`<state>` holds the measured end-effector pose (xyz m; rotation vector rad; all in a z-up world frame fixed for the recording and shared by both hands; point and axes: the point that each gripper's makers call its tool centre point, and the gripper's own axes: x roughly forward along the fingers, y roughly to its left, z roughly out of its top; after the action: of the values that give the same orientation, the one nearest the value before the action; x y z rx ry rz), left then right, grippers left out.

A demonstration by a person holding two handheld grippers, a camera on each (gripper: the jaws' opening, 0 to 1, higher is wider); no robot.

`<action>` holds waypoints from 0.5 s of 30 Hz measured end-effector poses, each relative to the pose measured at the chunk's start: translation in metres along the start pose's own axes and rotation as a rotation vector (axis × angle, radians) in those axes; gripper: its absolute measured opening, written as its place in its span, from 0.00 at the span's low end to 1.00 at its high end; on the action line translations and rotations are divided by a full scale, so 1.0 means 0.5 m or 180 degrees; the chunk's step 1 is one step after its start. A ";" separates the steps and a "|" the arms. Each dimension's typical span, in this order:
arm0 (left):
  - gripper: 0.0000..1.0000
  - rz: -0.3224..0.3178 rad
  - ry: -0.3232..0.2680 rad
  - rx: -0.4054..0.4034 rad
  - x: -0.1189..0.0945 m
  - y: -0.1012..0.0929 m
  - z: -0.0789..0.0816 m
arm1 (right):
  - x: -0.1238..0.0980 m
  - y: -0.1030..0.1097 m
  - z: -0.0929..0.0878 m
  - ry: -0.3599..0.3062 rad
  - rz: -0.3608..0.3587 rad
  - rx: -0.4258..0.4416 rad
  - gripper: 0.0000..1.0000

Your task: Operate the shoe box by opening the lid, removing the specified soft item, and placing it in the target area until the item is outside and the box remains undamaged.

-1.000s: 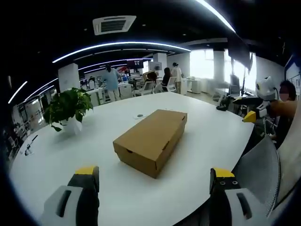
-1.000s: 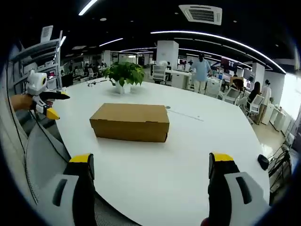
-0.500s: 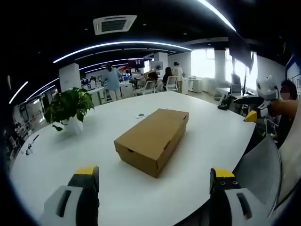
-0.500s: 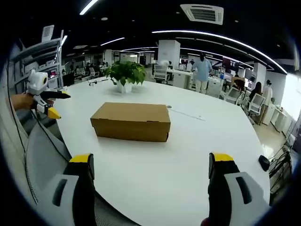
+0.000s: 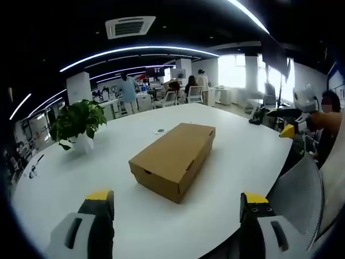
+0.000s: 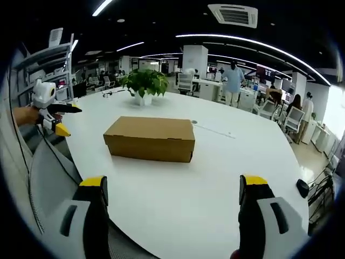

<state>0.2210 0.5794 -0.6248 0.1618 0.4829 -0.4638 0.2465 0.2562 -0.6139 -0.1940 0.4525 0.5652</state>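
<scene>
Cardboard shoe box lies closed, lid down, near the middle of a round white counter. In the left gripper view it sits ahead of the left tool, well apart from the yellow-tipped jaws, one short end turned toward the camera, long axis running away to the right. Left tool is spread wide, nothing between the jaws, over the near counter edge.

In the right gripper view the box shows its long side, again well ahead of the right tool and clear of both jaws. Right tool also spread wide and empty. Notches along the lid's lower edge show on the box sides. No print, logo or label readable on the box in either view; plain brown card.

The other tool comes into each view: right one at the far right of the left gripper view, left one at the far left of the right gripper view, each held in a hand off the counter's edge, beside a grey mesh chair back.

Potted green plant in a white pot stands on the counter beyond the box, well apart from it. A small round disc lies on the counter just past the box's far end. People stand and sit among desks in the background. No writing legible anywhere.
</scene>
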 end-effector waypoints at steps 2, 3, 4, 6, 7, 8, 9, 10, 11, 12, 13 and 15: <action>0.99 0.0004 0.0004 -0.0003 0.001 -0.001 0.000 | 0.000 -0.001 0.000 0.0005 0.0008 -0.0010 0.96; 0.98 0.0007 0.0003 -0.0005 0.002 -0.001 0.001 | 0.000 -0.002 0.000 0.0007 0.0013 -0.0010 0.96; 0.98 0.0013 0.0006 -0.0011 0.002 -0.001 0.001 | 0.001 -0.002 0.000 0.0011 0.0020 -0.0009 0.96; 0.97 0.0017 0.0014 -0.0017 0.004 -0.001 -0.001 | 0.003 -0.002 0.000 0.0021 0.0036 -0.0019 0.96; 0.97 0.0019 0.0024 -0.0016 0.004 -0.001 -0.002 | 0.004 -0.003 0.000 0.0032 0.0052 -0.0026 0.96; 0.97 0.0018 0.0026 -0.0013 0.005 -0.002 -0.003 | 0.005 -0.003 0.000 0.0036 0.0059 -0.0031 0.96; 0.97 0.0017 0.0025 -0.0010 0.005 -0.001 -0.003 | 0.006 -0.003 0.001 0.0036 0.0062 -0.0035 0.96; 0.97 0.0023 0.0026 -0.0013 0.005 -0.001 -0.003 | 0.006 -0.004 0.002 0.0037 0.0070 -0.0037 0.96; 0.97 0.0030 0.0027 -0.0019 0.005 0.000 -0.004 | 0.007 -0.004 0.002 0.0036 0.0076 -0.0039 0.96; 0.97 0.0036 0.0027 -0.0028 0.005 0.001 -0.004 | 0.008 -0.006 0.002 0.0043 0.0082 -0.0045 0.96; 0.97 0.0040 0.0028 -0.0033 0.005 0.002 -0.004 | 0.008 -0.007 0.002 0.0045 0.0083 -0.0048 0.96; 0.97 0.0047 0.0023 -0.0036 0.005 0.004 -0.003 | 0.010 -0.010 0.002 0.0053 0.0086 -0.0056 0.96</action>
<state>0.2234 0.5804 -0.6274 0.1561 0.4910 -0.4460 0.2533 0.2550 -0.6151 -0.2097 0.4669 0.5946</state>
